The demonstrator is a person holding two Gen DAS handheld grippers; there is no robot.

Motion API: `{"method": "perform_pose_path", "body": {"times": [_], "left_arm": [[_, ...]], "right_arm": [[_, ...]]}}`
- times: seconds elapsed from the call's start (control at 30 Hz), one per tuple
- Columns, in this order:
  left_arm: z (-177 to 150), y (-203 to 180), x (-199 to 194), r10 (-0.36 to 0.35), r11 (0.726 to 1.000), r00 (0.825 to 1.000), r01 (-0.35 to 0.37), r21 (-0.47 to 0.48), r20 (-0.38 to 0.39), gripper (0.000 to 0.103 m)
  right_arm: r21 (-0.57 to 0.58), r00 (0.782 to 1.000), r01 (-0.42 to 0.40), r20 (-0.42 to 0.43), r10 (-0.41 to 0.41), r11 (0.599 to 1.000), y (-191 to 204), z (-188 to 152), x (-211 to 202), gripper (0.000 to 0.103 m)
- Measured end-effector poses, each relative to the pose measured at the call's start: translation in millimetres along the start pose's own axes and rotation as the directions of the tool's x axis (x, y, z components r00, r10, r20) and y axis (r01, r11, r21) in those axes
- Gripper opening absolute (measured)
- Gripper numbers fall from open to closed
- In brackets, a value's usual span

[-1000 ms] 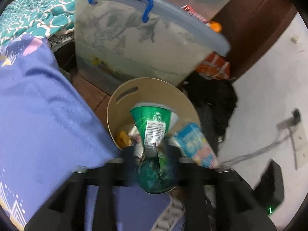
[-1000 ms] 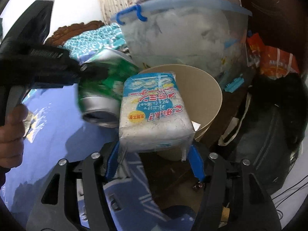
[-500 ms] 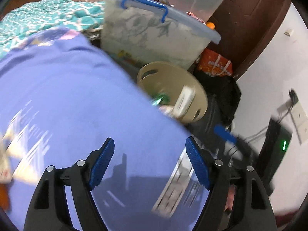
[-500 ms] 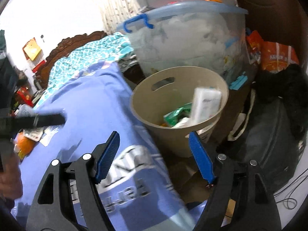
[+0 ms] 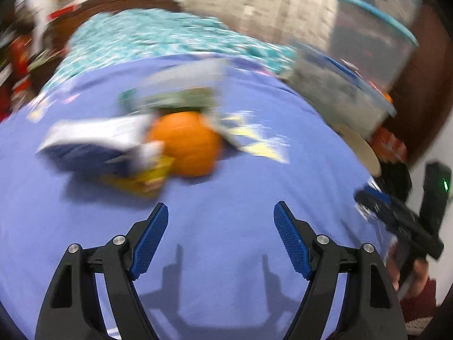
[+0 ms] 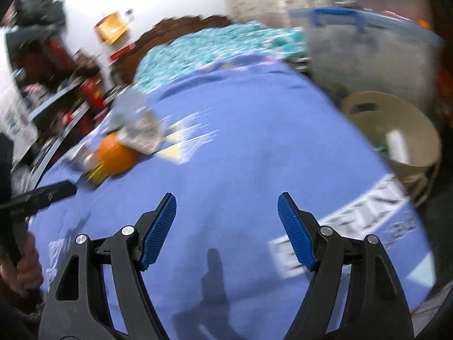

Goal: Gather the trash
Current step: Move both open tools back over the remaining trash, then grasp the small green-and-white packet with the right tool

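My left gripper [image 5: 220,239] has its jaws spread and empty, aimed at the trash pile [image 5: 133,141] around the orange [image 5: 188,143] on the bed [image 5: 226,198]; my right gripper [image 6: 226,231], jaws likewise spread, hangs nearer the bin [image 6: 419,130] beyond the bed's right edge.

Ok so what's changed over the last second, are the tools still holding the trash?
No. Both tools let go: the left tool dropped the green wrapper and the right tool dropped the white packet into the bin. Both are now open and empty, and have swung away from the bin toward the pile by the orange ball on the blue sheet. The bin stayed put.
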State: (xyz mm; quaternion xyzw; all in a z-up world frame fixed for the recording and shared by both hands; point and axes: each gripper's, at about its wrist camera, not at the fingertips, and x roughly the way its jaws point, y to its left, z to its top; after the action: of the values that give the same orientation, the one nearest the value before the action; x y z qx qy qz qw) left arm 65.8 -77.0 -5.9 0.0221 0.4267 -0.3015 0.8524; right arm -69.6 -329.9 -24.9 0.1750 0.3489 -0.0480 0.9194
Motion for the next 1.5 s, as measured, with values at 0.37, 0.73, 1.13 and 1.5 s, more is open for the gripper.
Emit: {"method": "perform_pose_path", "body": {"times": [0.37, 0.73, 1.13, 1.5], "left_arm": [[-28.2, 98.9, -10.2, 0.032, 0.980, 0.999, -0.032, -0.197, -0.004, 0.073], [-31.9, 97.7, -8.9, -0.028, 0.978, 0.999, 0.036, -0.205, 0.040, 0.073], [-32.6, 103.5, -7.2, -0.103, 0.964, 0.994, 0.110, -0.242, 0.044, 0.073], [-34.4, 111.9, -8.0, -0.122, 0.949, 0.991, 0.134, -0.286, 0.059, 0.073]], "right_arm": [[-0.312, 0.996, 0.063, -0.035, -0.078, 0.948, 101.0, 42.2, 70.8, 0.074], [-0.490, 0.984, 0.122, -0.054, -0.170, 0.863, 126.8, 84.3, 155.9, 0.018], [-0.270, 0.995, -0.018, -0.100, -0.009, 0.963, 69.2, 23.2, 59.7, 0.015], [-0.198, 0.976, -0.208, -0.114, 0.188, 0.958, 121.0, 116.2, 110.4, 0.077]]}}
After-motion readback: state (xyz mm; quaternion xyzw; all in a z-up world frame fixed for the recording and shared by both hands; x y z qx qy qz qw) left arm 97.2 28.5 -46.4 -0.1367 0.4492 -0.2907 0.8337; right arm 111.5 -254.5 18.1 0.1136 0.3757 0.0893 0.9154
